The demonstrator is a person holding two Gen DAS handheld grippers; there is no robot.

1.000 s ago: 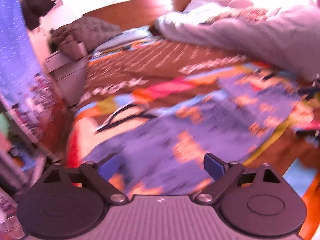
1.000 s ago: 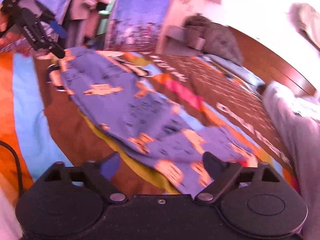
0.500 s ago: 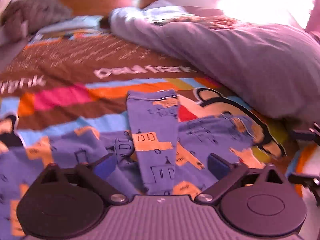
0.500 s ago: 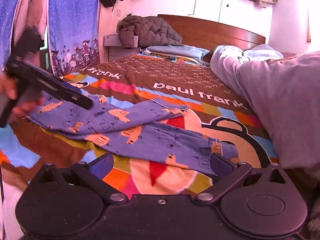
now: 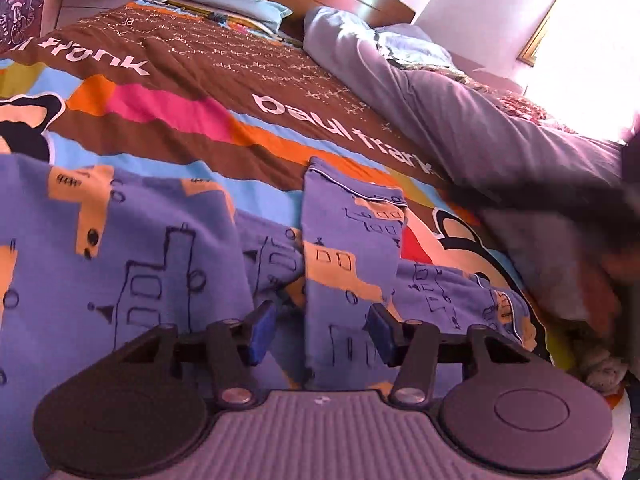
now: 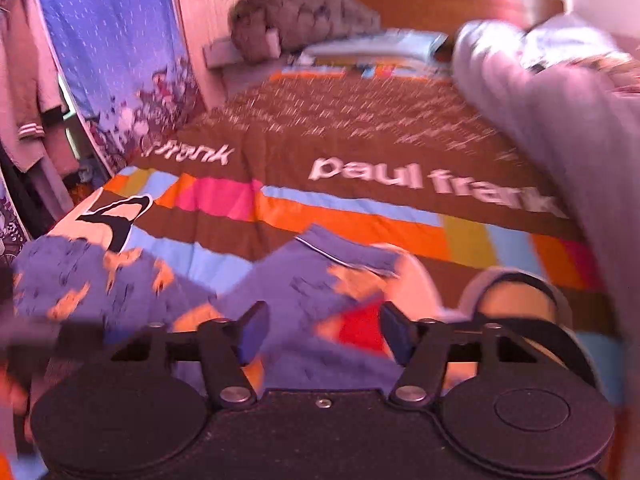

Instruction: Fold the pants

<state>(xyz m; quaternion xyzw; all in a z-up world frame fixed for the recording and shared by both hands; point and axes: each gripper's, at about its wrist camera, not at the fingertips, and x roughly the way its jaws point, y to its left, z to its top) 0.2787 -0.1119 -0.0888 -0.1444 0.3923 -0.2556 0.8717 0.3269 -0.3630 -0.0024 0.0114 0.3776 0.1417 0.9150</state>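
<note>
Hovering wide open and empty low in each frame, the left claw [image 5: 318, 332] and right claw [image 6: 320, 332] flank the pants [image 5: 348, 264] sprawled mid-frame across the bed [image 5: 192, 80], apparently lining up a leg to fold.

Pants [image 5: 348, 240]: purple, orange patches, black line-drawn buildings. Bedspread [image 5: 192, 120]: brown, striped pink, orange, blue, white lettering. Duvet [image 5: 480, 128], right: plain grey.
</note>
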